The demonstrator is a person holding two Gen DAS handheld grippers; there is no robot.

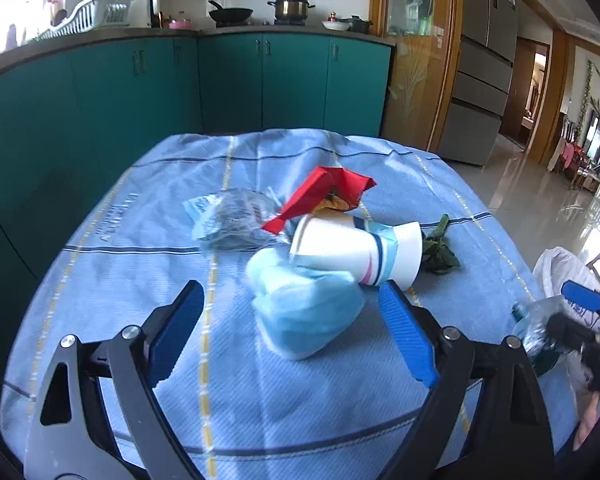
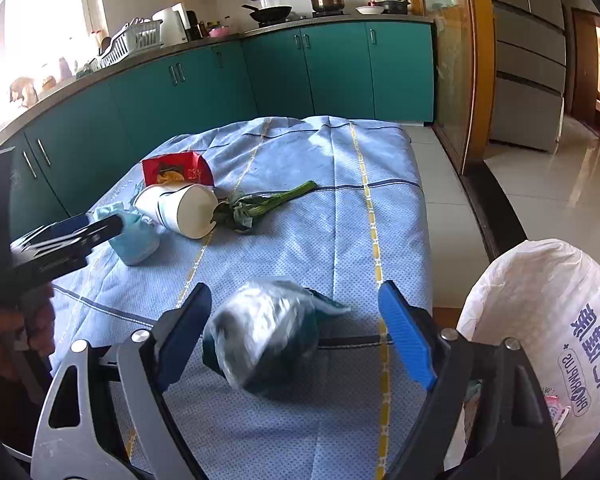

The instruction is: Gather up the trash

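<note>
Trash lies on a table under a blue cloth point(image 1: 112, 264). My left gripper point(image 1: 290, 300) is open, its jaws on either side of a crumpled blue face mask point(image 1: 306, 312), not touching it. Behind the mask lie a tipped paper cup point(image 1: 352, 250), a red snack wrapper point(image 1: 324, 196), a clear plastic wrapper point(image 1: 230, 220) and a wilted green leaf point(image 1: 440, 250). My right gripper point(image 2: 296, 300) is open around a crumpled clear and green plastic bag point(image 2: 266, 336), which looks blurred. The cup point(image 2: 180, 208), red wrapper point(image 2: 178, 168), leaf point(image 2: 260, 204) and mask point(image 2: 134, 236) lie beyond it.
A white trash bag point(image 2: 540, 320) with blue print stands open at the table's right edge, beside my right gripper. Teal kitchen cabinets point(image 1: 228, 80) run behind the table. A tiled floor point(image 2: 560, 184) and a fridge point(image 1: 484, 64) are to the right.
</note>
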